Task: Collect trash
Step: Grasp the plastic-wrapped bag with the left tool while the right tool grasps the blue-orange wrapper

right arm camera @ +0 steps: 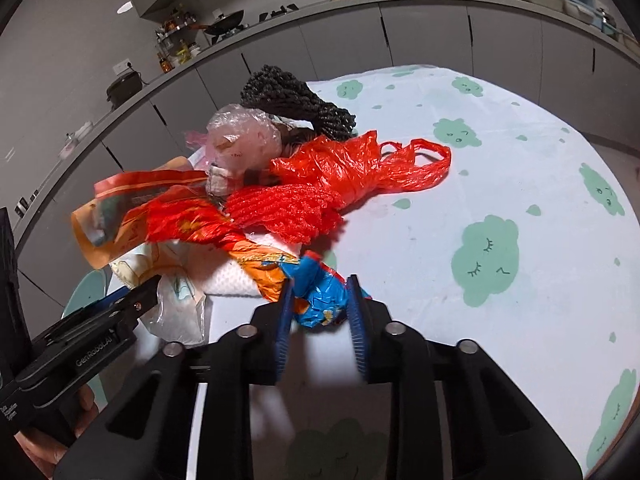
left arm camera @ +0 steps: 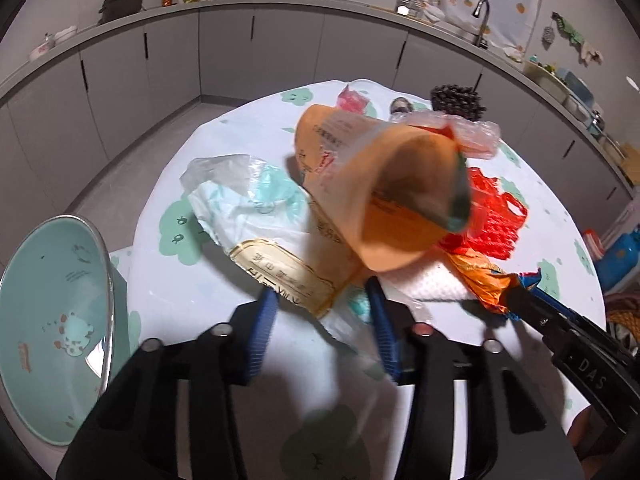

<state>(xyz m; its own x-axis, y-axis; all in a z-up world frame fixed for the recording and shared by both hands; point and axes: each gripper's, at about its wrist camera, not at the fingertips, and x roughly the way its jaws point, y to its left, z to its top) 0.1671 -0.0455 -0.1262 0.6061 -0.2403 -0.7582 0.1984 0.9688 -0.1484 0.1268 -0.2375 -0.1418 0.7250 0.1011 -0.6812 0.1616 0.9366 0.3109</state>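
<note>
Barely begun: both tongs grip trash, heap still on the counter.

Right tongs (right arm camera: 318, 300) are clenched on a blue-orange wrapper (right arm camera: 316, 292) at lower centre; left tongs (left arm camera: 322, 312) pinch an orange pouch (left arm camera: 384, 192), which rises mid-frame. Red bag (right arm camera: 352, 172), red net (right arm camera: 288, 212), clear bags and tissue remain piled. A teal bowl (left arm camera: 52, 320) sits lower left, apparently the collecting vessel. Cloud-print cloth covers the counter (right arm camera: 500, 208); grey kitchen cabinets (left arm camera: 260, 52) curve behind.

Even indoor light, fairly bright; soft shadows fall on the surface (right arm camera: 420, 220) toward six o'clock. The orange wrapper (left arm camera: 400, 200) is motion-blurred. Fisheye bends counters, corners black.
</note>
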